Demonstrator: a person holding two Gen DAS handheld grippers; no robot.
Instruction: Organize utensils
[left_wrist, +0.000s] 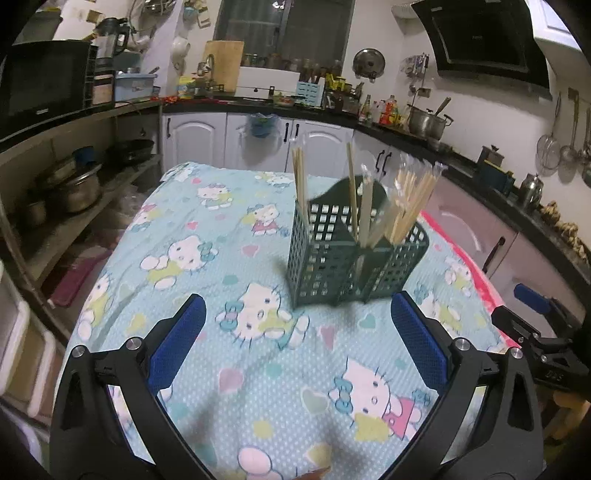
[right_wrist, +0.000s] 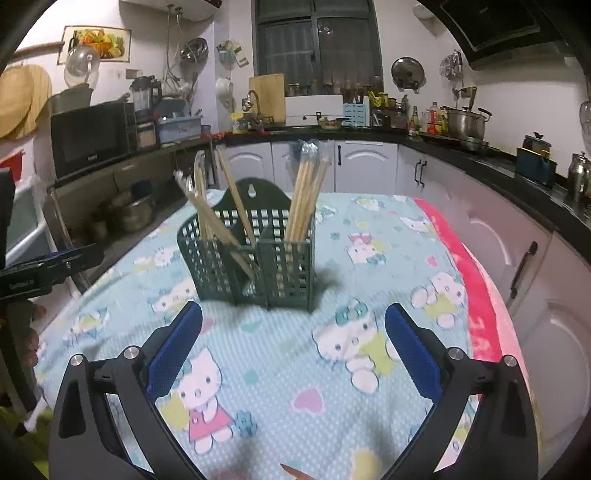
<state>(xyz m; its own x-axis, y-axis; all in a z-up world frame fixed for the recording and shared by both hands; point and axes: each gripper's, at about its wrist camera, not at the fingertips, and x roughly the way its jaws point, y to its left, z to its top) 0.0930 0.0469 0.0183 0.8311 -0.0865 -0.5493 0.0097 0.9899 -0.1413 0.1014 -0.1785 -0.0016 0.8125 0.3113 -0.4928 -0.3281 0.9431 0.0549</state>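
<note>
Left wrist view: your left gripper (left_wrist: 297, 332) stands wide apart and empty, as does the right gripper (right_wrist: 293, 339). At one o'clock, on the blue cartoon-print cloth (left_wrist: 207, 236), the dark green plastic lattice utensil holder (left_wrist: 351, 254) carries thin wooden chopsticks (left_wrist: 406, 199) leaning outward; I judge a careless bump could tip it.

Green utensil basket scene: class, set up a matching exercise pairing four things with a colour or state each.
Things:
1. utensil basket
2. chopsticks
3. left gripper
4. tablecloth

Descriptions:
A. wide open, holding nothing
B. dark green, perforated walls
C. light blue with cartoon cats
D. pale wood, standing upright

Pairs: 1-B, 2-D, 3-A, 4-C
</note>
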